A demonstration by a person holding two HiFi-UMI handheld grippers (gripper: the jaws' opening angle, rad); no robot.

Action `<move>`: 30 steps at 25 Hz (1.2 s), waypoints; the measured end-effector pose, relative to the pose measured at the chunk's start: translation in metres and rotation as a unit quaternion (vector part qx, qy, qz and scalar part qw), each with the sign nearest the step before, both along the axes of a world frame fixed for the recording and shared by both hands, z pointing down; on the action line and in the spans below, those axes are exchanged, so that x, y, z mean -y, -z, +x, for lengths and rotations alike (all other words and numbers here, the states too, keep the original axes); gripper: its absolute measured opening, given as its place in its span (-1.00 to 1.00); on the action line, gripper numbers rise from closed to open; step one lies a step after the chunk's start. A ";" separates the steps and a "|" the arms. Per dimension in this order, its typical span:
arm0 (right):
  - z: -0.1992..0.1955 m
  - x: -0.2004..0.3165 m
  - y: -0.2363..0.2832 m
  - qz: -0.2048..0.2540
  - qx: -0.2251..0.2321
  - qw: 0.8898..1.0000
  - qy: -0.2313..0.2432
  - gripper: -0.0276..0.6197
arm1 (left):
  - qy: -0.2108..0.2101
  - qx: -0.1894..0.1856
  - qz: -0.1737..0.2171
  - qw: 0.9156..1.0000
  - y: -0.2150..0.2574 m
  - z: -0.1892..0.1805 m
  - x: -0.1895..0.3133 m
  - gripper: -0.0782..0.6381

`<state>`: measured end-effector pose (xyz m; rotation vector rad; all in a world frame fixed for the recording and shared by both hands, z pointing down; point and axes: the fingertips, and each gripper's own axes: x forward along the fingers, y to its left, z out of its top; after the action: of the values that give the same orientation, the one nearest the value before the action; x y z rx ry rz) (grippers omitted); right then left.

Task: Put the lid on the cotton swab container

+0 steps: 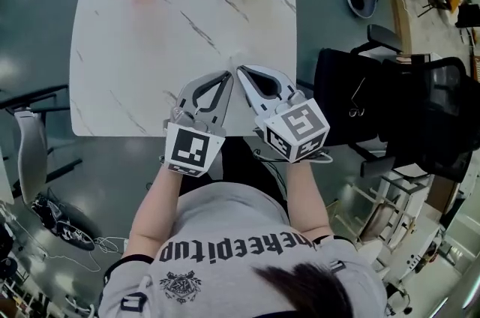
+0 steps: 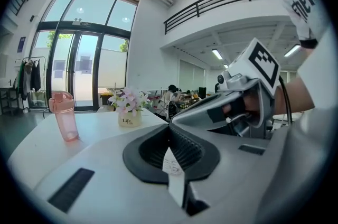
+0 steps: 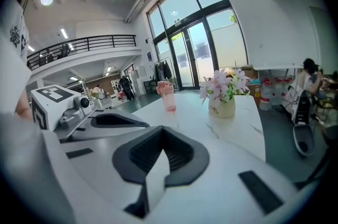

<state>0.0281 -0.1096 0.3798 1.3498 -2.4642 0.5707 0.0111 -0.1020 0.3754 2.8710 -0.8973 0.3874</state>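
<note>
Left tongs (image 1: 228, 76) and right tongs (image 1: 241, 71), tips nearly touching, are clenched empty, so spread one before seeking the lid, which is nowhere clearly visible.

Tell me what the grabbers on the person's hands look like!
The left gripper and right gripper are pale grey with curvy jaws lined in ribbed black rubber. Each carries a white cube with black square markers. The person wears a grey T-shirt with black lettering.
</note>
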 end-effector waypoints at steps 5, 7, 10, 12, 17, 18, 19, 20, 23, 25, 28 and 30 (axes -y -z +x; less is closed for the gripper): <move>-0.002 -0.004 0.020 0.024 0.003 0.999 -0.023 -0.88 | -0.026 -0.017 0.013 0.999 0.020 0.001 0.000 -0.74; -0.003 -0.006 0.027 0.033 0.004 0.999 -0.032 -0.88 | -0.035 -0.024 0.016 0.999 0.028 0.000 0.000 -0.74; -0.003 -0.010 0.039 0.047 0.005 0.998 -0.047 -0.88 | -0.048 -0.031 0.024 0.998 0.040 -0.001 0.000 -0.74; -0.003 -0.013 0.046 0.057 0.008 0.997 -0.058 -0.88 | -0.058 -0.037 0.028 0.997 0.047 -0.001 0.000 -0.74; -0.005 -0.023 0.063 0.080 0.007 0.993 -0.083 -0.88 | -0.088 -0.045 0.044 0.994 0.063 -0.001 -0.006 -0.74; -0.004 -0.025 0.066 0.085 0.005 0.992 -0.090 -0.88 | -0.096 -0.046 0.047 0.993 0.066 0.000 -0.008 -0.74; -0.004 -0.028 0.069 0.091 0.005 0.991 -0.097 -0.88 | -0.103 -0.047 0.049 0.992 0.069 0.001 -0.010 -0.74; -0.004 -0.030 0.072 0.096 0.006 0.990 -0.103 -0.88 | -0.110 -0.048 0.050 0.991 0.071 0.001 -0.012 -0.74; -0.003 -0.037 0.079 0.109 0.007 0.987 -0.120 -0.88 | -0.128 -0.051 0.052 0.989 0.075 0.002 -0.019 -0.74; -0.004 -0.042 0.082 0.116 0.007 0.984 -0.132 -0.88 | -0.139 -0.054 0.053 0.987 0.077 0.003 -0.024 -0.74; -0.005 -0.050 0.086 0.126 0.005 0.981 -0.147 -0.88 | -0.158 -0.055 0.057 0.984 0.081 0.003 -0.032 -0.74; -0.006 -0.054 0.089 0.132 0.004 0.979 -0.157 -0.88 | -0.170 -0.059 0.059 0.982 0.084 0.003 -0.037 -0.74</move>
<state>0.0221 -0.0552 0.2906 1.8621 -2.4129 0.3196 0.0137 -0.0649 0.2910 3.1202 -0.4226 0.1941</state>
